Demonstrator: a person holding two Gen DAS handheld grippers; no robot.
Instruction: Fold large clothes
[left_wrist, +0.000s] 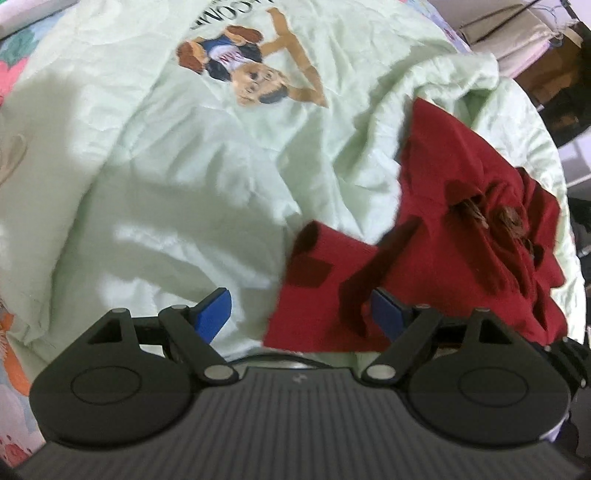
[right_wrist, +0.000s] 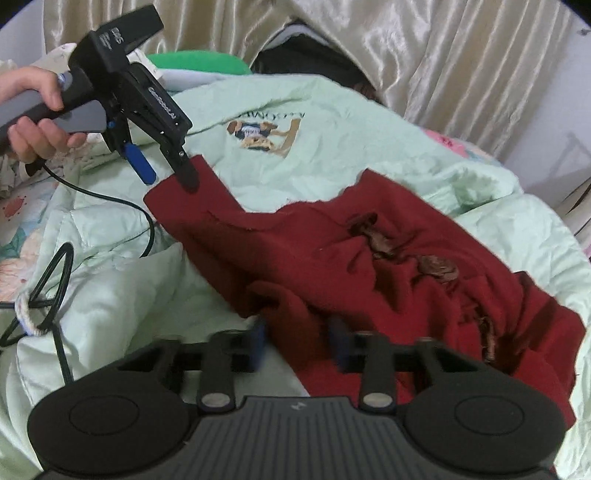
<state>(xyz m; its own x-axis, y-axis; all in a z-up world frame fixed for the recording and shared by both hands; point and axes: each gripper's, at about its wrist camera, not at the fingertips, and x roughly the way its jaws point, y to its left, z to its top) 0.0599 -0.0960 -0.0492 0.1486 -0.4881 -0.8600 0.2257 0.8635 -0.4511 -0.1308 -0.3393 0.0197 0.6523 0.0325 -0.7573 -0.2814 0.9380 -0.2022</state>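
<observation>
Right claw (right_wrist: 298, 341) blurred against red garment (right_wrist: 369, 258).

Two close views, shared red garment (left_wrist: 461, 206)

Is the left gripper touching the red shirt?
Touching. In the right wrist view, one finger of the left gripper presses onto the corner of the red shirt; its jaws are spread open, with the blue finger off the cloth.
</observation>
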